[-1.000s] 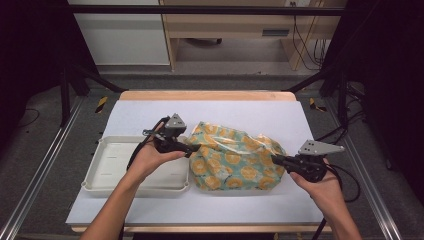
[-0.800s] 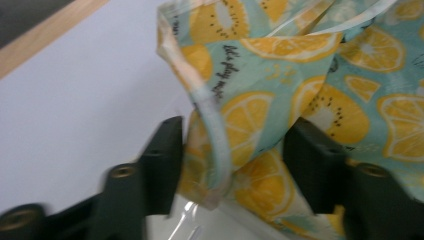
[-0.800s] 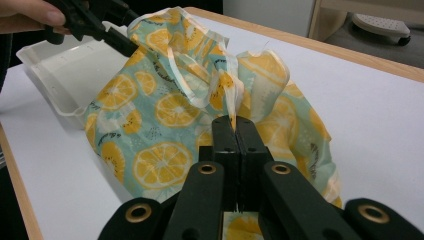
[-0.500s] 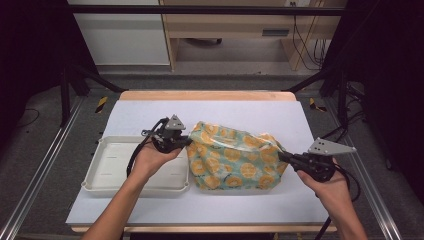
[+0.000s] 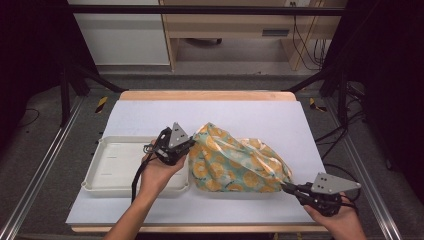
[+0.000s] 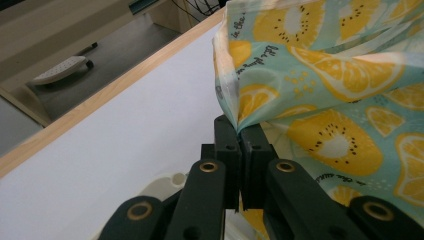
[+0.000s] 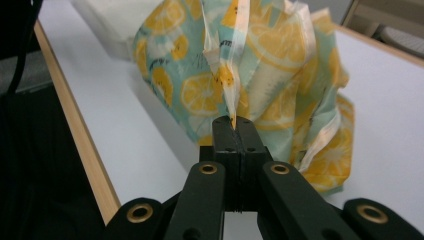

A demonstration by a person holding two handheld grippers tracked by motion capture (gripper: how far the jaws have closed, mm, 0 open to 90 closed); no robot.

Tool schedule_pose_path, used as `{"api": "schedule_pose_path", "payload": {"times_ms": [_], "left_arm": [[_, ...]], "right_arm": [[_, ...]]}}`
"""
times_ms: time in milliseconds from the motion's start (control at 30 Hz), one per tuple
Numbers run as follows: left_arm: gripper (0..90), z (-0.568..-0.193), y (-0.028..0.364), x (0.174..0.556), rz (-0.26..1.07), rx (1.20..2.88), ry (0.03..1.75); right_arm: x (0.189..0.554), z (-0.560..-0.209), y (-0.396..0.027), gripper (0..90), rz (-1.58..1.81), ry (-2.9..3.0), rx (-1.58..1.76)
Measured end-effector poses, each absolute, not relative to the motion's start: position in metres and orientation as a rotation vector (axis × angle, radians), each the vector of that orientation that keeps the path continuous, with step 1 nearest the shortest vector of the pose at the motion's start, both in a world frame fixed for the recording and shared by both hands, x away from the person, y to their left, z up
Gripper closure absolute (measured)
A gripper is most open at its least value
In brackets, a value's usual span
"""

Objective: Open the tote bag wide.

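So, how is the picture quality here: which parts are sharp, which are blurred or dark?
High view: the table is evenly lit, the surroundings are dark, and the cloth casts little shadow. Left gripper view: the cloth is sharp and the floor behind is soft. Right gripper view: the pinched cloth is slightly blurred, the tray behind is washed out, and the left side is black.

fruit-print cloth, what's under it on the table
The teal cloth with yellow citrus print lies bunched on the white table cover, its left edge beside or over the cream plastic tray. Anything beneath its folds is hidden. Both claws pinch its corners.
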State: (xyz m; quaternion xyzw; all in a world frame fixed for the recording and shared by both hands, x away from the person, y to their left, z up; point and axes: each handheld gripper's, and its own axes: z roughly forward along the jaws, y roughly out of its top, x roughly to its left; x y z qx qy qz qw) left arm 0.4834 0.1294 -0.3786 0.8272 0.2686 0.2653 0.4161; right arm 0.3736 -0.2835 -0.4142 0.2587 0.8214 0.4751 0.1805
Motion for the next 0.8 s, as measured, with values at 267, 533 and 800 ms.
{"api": "schedule_pose_path", "payload": {"times_ms": [267, 533, 800], "left_arm": [[88.4, -0.39, 0.139, 0.447, 0.617, 2.077, 0.629], [88.5, -0.399, 0.135, 0.43, 0.593, 2.095, 0.54], [88.5, -0.401, 0.132, 0.431, 0.57, 2.119, 0.511]], "right_arm": [[0.394, -0.445, -0.278, 90.0, 1.187, 2.348, 0.828], [0.394, -0.421, -0.274, 41.5, 1.218, 2.234, 0.926], [0.421, -0.389, -0.242, 28.3, 1.216, 2.28, 0.875]]}}
